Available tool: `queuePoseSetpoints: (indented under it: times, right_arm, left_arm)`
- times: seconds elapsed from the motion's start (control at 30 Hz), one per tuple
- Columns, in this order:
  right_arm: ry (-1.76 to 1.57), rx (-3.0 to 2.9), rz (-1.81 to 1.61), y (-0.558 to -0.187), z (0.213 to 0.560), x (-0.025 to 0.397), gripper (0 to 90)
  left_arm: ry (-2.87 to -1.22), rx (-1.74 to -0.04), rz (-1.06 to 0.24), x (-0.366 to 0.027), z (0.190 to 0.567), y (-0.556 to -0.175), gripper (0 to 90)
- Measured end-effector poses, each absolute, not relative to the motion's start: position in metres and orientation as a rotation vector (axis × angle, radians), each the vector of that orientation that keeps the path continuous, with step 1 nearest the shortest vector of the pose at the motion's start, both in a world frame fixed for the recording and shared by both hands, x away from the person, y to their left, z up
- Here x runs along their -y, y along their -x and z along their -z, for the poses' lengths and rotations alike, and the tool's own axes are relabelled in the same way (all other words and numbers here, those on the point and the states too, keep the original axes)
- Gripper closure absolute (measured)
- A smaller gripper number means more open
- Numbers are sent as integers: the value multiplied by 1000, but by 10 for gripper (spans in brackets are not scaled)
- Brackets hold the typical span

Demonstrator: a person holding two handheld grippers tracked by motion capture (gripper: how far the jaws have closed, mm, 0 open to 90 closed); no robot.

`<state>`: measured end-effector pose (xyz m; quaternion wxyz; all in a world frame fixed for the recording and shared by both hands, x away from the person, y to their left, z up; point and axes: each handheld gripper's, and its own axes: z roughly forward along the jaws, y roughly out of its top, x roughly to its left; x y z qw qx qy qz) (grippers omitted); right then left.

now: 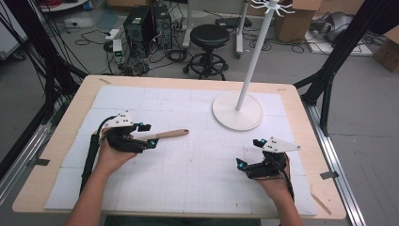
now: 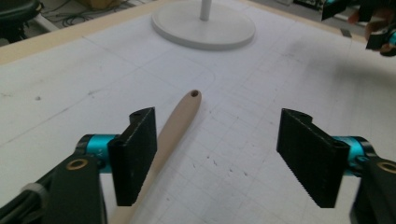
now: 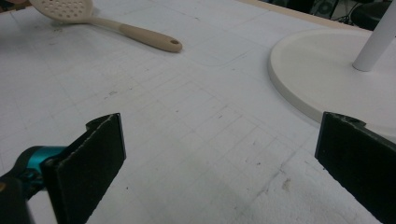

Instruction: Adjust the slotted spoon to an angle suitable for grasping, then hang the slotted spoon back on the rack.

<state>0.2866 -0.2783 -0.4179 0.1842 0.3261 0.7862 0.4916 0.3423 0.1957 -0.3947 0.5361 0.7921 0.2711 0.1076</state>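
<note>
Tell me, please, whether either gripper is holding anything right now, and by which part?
Nothing is held. The left gripper is open around the slotted spoon's handle, which lies on the table beside one jaw; the right gripper is open over bare mat.

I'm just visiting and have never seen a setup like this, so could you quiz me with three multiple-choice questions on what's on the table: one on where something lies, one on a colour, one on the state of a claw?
1. Where does the beige slotted spoon with the long handle lie?
A. On the round base of the white stand
B. On the white mat, by the left claw
C. On the floor

2. What colour is the tall stand with the round base?
A. White
B. Red
C. Green

3. How does the right claw stand?
A. Shut on the spoon
B. Shut on nothing
C. Open, holding nothing

Answers: 1 B, the handle runs beside one jaw of the left claw. 2 A, pole and base are both white. 3 C, its jaws stand wide apart over bare mat.
</note>
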Motion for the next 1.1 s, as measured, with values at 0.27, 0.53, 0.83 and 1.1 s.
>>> queuePoseSetpoints:
  times: [0.27, 0.53, 0.83, 1.1]
  right_arm:
    - [-928, -2204, -1403, -289, 418, 280, 3]
    - [-932, -2208, -1395, -288, 418, 279, 3]
    - [-930, -2209, -1394, -289, 418, 280, 3]
    - [-935, -2214, -1389, -288, 418, 279, 3]
  left_arm:
    - [-1833, -646, -276, -204, 389, -342, 165]
    - [-1736, -574, -186, -215, 384, -340, 69]
    - [-1746, -581, -229, -219, 382, -340, 69]
    - [-1780, -595, -223, -221, 384, -343, 69]
